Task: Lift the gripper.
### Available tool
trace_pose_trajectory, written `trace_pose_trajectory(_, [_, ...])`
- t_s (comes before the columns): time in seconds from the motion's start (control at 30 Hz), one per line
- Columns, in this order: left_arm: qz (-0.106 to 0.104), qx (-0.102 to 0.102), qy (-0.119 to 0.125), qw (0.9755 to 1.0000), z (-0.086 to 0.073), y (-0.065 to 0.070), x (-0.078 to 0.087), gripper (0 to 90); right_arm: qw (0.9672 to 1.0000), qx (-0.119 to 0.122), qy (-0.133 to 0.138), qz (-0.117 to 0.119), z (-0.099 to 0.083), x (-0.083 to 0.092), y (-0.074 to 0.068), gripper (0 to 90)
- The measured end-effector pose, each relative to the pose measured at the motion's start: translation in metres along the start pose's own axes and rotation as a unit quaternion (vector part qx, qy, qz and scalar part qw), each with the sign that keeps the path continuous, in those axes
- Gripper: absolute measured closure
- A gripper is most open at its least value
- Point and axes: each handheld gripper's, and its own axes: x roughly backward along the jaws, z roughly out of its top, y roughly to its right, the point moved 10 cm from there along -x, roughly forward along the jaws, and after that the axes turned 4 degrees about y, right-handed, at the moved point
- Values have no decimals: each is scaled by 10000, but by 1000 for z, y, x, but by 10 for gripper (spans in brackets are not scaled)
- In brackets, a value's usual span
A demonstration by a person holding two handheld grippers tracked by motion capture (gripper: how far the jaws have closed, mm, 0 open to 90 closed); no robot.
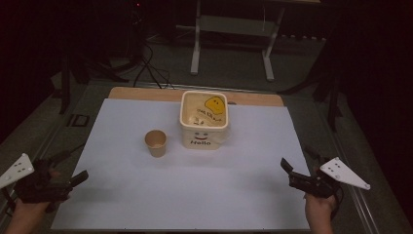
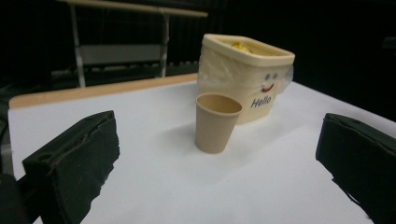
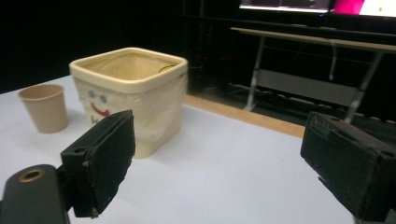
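Observation:
A brown paper cup [image 1: 156, 143] stands upright and empty near the middle of the white table [image 1: 195, 195]. Just right of it and slightly farther back sits a cream square bin [image 1: 204, 119] with a smiley face and "Hello" on its front and a clear liner inside. In the left gripper view the cup [image 2: 217, 122] stands ahead with the bin [image 2: 247, 81] behind it. The right gripper view has the bin [image 3: 133, 95] ahead and the cup [image 3: 45, 107] at far left. My left gripper [image 1: 73, 173] rests open at the table's near left edge. My right gripper [image 1: 297, 168] is open at the near right edge. Neither holds anything.
A wooden strip [image 1: 146, 93] borders the table's far edge. Beyond it stand a metal table frame [image 1: 231, 44] and cables [image 1: 148, 63] on the dark floor. A metal rail [image 1: 363, 204] runs along the table's right side.

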Motion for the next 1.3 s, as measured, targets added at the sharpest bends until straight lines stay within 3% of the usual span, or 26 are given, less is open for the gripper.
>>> trace_pose_trajectory(0.1, [103, -108, -45, 9999, 1, 1, 0, 2, 10000, 38, -65, 55, -1, -2, -2, 100])
trace_pose_trajectory(0.13, [-47, -72, 12, 10000, 3, 4, 1, 2, 9998, 36, -72, 190, -1, -5, -5, 100])
trace_pose_trajectory(0.2, [-84, -96, 64, 9999, 5, 5, 1, 2, 9996, 70, -68, 272, 0, -8, -6, 100])
trace_pose_trajectory(0.33, [-192, -195, 140, 9995, 10, 6, 0, 3, 9994, 78, -51, 346, 2, -12, -6, 100])
trace_pose_trajectory(0.43, [-335, -116, 142, 9993, 11, 7, -1, 2, 9994, 64, 33, 338, 6, -15, -4, 100])
trace_pose_trajectory(0.57, [-539, -73, 0, 9985, 20, 6, 1, 2, 9993, -40, 99, 356, 9, -18, -5, 100])
trace_pose_trajectory(0.77, [-670, -238, -288, 9971, 46, 3, 0, 3, 9992, -25, 102, 384, 12, -15, -5, 100])
trace_pose_trajectory(1.0, [-924, -432, -627, 9928, 74, 4, -10, 3, 9990, -99, 149, 405, 18, -11, -4, 100])
trace_pose_trajectory(1.13, [-965, -588, -770, 9906, 88, 7, -16, 4, 9989, -98, 121, 447, 18, -11, -4, 100])
trace_pose_trajectory(1.17, [-1037, -675, -875, 9885, 95, 9, -20, 4, 9989, -108, 80, 457, 17, -12, -5, 100])
trace_pose_trajectory(1.3, [-1144, -837, -1018, 9847, 108, 14, -29, 3, 9986, -108, 1, 520, 15, -15, -7, 100])
